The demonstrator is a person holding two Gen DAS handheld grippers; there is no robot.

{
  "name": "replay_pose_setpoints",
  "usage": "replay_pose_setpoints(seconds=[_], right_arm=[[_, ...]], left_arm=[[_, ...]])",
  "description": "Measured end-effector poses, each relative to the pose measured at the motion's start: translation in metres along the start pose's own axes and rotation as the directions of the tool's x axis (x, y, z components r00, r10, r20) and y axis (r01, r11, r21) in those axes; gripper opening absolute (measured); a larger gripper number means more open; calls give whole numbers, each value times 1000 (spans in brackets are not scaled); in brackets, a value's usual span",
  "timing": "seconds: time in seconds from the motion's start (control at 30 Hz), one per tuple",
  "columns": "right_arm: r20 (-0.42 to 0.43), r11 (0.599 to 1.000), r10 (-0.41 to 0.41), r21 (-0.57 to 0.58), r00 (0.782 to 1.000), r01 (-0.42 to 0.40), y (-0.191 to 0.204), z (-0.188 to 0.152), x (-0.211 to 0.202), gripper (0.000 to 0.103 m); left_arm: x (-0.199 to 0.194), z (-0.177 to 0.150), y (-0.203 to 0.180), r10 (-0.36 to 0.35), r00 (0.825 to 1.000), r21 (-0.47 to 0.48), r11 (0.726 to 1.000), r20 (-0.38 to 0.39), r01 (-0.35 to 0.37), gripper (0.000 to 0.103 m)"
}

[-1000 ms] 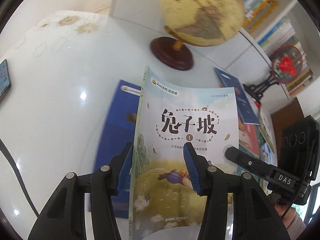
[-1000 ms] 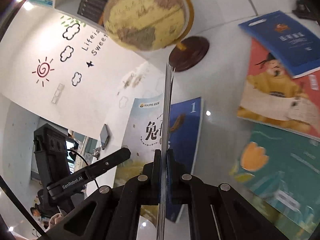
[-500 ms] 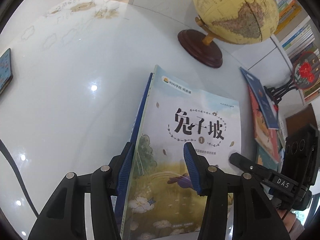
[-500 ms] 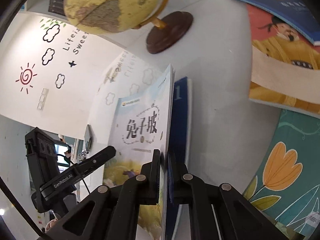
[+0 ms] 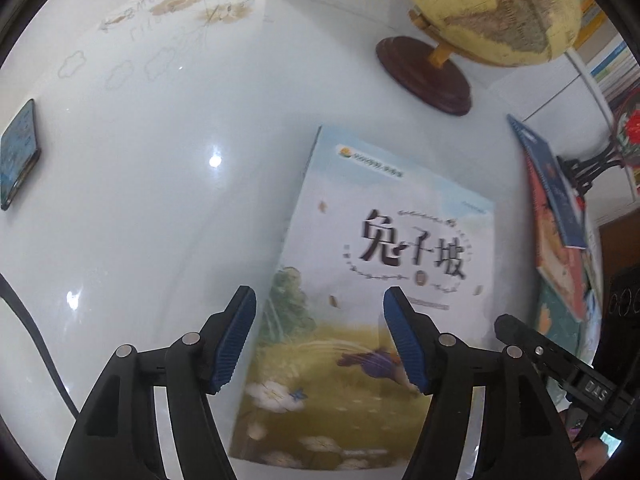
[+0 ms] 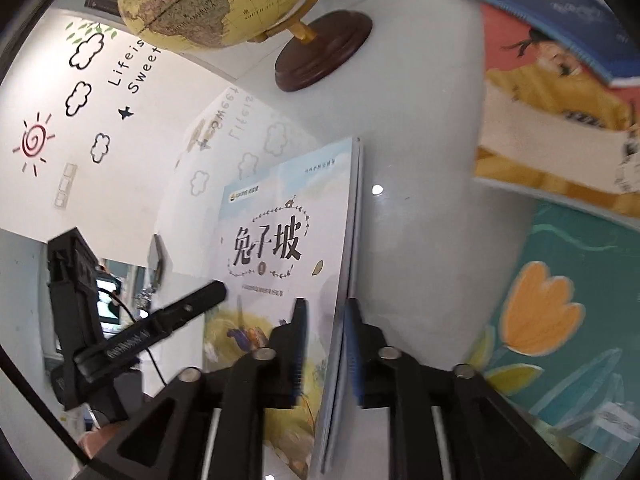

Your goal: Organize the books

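The pale picture book (image 5: 372,280) with black Chinese title lies flat on the white table (image 5: 160,200), covering a blue book of which only a thin edge (image 6: 359,200) shows. My left gripper (image 5: 320,294) hovers over the book's left edge, its jaws opening, blue pads clear of the cover. Seen from the right wrist, the same book (image 6: 280,220) has its right edge between the jaws of my right gripper (image 6: 326,305). Those jaws are opening too, with a gap on both sides of the pages.
A yellow globe (image 5: 492,8) on a dark wooden base (image 5: 424,76) stands behind the book. A blue book (image 6: 560,12), a red-orange one (image 6: 552,128) and a teal tulip book (image 6: 560,300) lie overlapped to the right. A phone (image 5: 18,152) lies far left.
The picture book came down from tilted in the air to flat on the blue book. The right jaws let go of its edge and both grippers widened.
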State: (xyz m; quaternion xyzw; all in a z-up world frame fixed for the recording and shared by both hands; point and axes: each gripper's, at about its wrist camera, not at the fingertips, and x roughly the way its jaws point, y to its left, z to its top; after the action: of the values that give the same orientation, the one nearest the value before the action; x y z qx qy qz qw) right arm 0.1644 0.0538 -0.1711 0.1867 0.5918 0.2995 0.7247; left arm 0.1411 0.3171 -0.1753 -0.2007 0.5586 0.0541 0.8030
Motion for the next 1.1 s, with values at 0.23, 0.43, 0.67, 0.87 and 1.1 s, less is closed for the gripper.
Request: replay_pose_setpoints(seconds=[0.23, 0.43, 0.67, 0.87, 1.1], right_arm=[[108, 994, -25, -100, 994, 36, -8, 2, -66, 48], [318, 973, -128, -142, 939, 181, -50, -8, -170, 53], [359, 979, -205, 78, 911, 190, -129, -48, -218, 54], [375, 968, -202, 219, 905, 125, -166, -77, -227, 54], [417, 975, -146, 214, 897, 59, -176, -41, -224, 54]], left_arm=[[-14, -9, -42, -51, 999, 26, 998, 3, 51, 65], [-27, -25, -108, -156, 988, 96, 983, 15, 154, 77], [-9, -49, -177, -221, 974, 203, 953, -48, 226, 77], [12, -47, -208, -234, 969, 230, 941, -79, 247, 77], [32, -3, -219, -217, 975, 211, 952, -40, 221, 77]])
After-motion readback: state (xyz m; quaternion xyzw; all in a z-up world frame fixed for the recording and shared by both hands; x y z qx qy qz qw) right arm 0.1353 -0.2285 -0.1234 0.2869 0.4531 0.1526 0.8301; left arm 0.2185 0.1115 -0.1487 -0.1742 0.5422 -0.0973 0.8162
